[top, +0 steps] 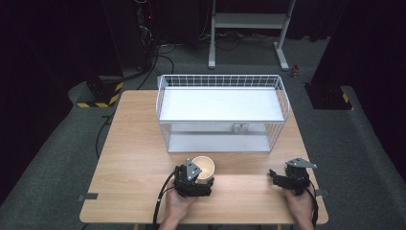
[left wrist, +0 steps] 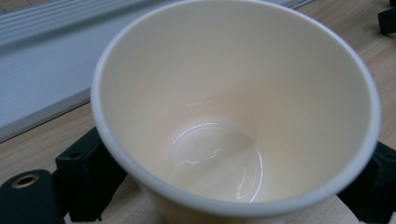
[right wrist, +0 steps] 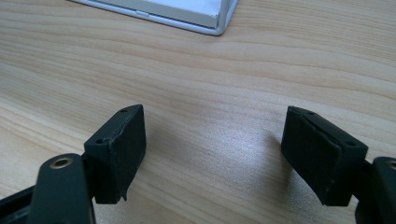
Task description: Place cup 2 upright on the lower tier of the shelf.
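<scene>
- The left tool (top: 207,184), nearest the person at the tabletop's front edge, has its jaws on either side of the paper cup (left wrist: 236,107); the pads appear to press its wall, so the cup counts as gripped.
- The right tool (right wrist: 212,154) rests low over bare wood to the right, its jaws spread wide with nothing between them.
- The cup (top: 203,167) stands upright and empty on the tabletop (top: 134,158), just in front of the wire rack (top: 220,112).
- Judged step: securing the cup for a lift.
- The next move likely calls for a gentle squeeze, a straight rise, then clearing the rack's front rail.
</scene>
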A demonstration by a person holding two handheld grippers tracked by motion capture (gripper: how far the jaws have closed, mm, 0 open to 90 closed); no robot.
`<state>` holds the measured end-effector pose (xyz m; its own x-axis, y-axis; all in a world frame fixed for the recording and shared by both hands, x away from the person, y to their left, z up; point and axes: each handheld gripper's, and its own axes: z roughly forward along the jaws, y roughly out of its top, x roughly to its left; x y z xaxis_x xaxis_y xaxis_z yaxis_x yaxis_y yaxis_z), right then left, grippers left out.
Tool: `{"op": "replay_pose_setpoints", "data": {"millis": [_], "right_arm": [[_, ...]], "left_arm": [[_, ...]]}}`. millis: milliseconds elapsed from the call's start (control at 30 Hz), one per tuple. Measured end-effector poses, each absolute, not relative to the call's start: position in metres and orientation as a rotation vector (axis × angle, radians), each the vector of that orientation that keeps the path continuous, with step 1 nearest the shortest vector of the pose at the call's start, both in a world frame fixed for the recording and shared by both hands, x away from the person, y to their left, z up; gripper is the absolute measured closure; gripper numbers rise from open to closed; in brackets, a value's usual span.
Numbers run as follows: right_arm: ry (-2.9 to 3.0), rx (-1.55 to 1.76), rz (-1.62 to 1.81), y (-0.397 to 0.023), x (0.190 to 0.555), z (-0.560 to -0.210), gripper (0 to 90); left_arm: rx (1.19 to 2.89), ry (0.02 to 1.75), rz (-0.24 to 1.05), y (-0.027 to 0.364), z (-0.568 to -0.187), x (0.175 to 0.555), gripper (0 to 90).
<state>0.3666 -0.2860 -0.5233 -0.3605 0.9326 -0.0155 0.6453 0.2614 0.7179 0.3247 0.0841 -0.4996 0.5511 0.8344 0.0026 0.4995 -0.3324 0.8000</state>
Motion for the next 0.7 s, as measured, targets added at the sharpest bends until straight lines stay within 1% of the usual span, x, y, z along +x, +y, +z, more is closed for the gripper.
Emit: {"op": "replay_pose_setpoints", "data": {"millis": [300,700], "right_arm": [[2.099,1.429,0.875,-0.286,0.366,-0.523,22.1],[2.101,1.428,0.876,-0.286,0.367,-0.523,22.1]], "left_arm": [[2.001,1.094,0.515,0.087,-0.497,0.326,9.1],[1.985,1.083,0.521,0.086,-0.488,0.329,9.1]]}}
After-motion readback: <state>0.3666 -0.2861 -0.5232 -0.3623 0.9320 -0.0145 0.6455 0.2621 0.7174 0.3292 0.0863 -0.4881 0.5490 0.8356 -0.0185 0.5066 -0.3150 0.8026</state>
